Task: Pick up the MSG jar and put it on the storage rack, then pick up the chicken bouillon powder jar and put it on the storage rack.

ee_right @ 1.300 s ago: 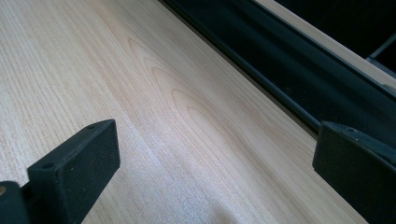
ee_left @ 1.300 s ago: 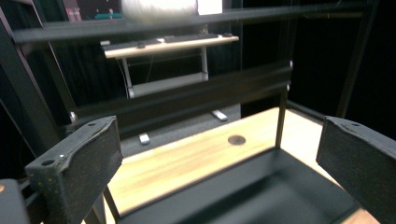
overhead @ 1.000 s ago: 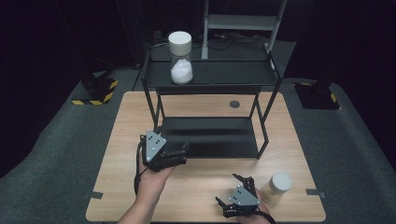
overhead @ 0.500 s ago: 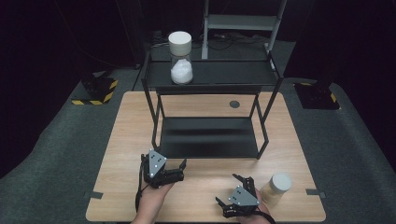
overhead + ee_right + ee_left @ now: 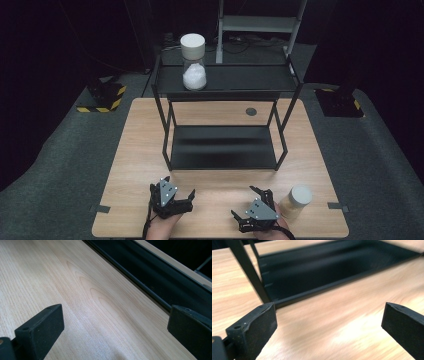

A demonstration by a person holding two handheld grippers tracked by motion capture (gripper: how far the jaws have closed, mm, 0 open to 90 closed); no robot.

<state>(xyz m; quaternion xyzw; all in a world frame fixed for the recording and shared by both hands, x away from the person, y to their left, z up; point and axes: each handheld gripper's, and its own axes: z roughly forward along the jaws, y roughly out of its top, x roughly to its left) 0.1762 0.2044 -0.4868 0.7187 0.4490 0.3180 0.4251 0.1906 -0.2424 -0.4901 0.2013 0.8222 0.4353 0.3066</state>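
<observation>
An hourglass (image 5: 193, 62) with a white cap and white sand in its lower bulb stands upright at the left of the black rack's top shelf (image 5: 250, 77). A cream cylinder with a white top (image 5: 296, 200) stands on the table at the front right. My left gripper (image 5: 178, 186) is open near the front edge, left of centre, and its jaws (image 5: 329, 322) have nothing between them as they point at the rack's lower shelf (image 5: 332, 267). My right gripper (image 5: 243, 201) is open just left of the cylinder, over bare wood (image 5: 116, 325).
The black two-tier rack (image 5: 222, 147) takes up the middle of the wooden table (image 5: 140, 150), its legs at the four corners. A small dark disc (image 5: 251, 111) lies on the table behind it. A grey stand (image 5: 260, 25) rises behind the table.
My left gripper has drawn back from the rack's front to the table's front edge. The right gripper and the cylinder have stayed put.
</observation>
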